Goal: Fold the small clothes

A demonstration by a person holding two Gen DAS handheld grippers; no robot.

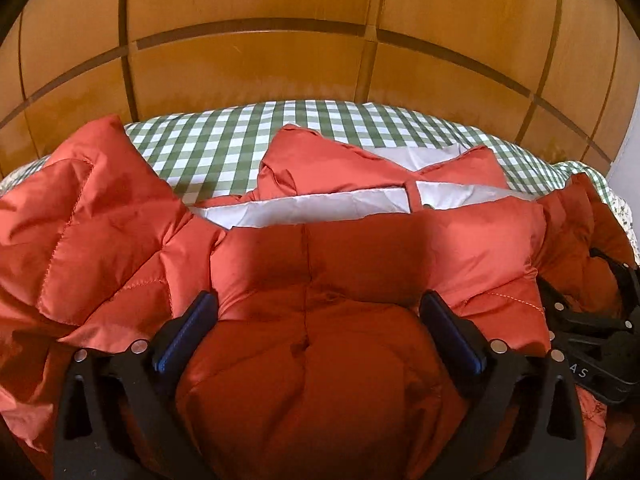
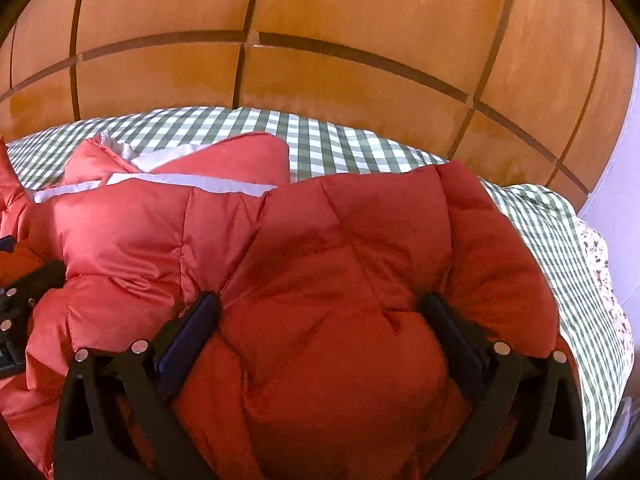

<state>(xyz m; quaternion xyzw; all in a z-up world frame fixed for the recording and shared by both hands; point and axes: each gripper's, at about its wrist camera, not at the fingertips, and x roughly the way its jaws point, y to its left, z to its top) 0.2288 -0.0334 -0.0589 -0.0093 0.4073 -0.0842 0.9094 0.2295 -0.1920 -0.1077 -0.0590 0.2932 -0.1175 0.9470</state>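
Note:
An orange-red quilted puffer jacket (image 1: 320, 272) with pale grey lining (image 1: 300, 208) lies bunched on a green-and-white checked bed sheet (image 1: 224, 144). My left gripper (image 1: 318, 304) stands wide open, and a fat fold of the jacket bulges up between its blue-padded fingers (image 1: 188, 332). In the right wrist view my right gripper (image 2: 320, 304) is just as wide, astride another puffed part of the jacket (image 2: 320, 248), with cloth puckered by its right finger (image 2: 452, 336). Each gripper shows at the edge of the other's view: the right gripper (image 1: 600, 320) and the left gripper (image 2: 20, 312).
A wooden panelled wall (image 1: 260, 72) rises right behind the bed. The checked sheet (image 2: 340, 144) shows bare beyond the jacket and along the right side. A floral-patterned edge (image 2: 600, 264) and a white wall (image 2: 616, 184) lie at the far right.

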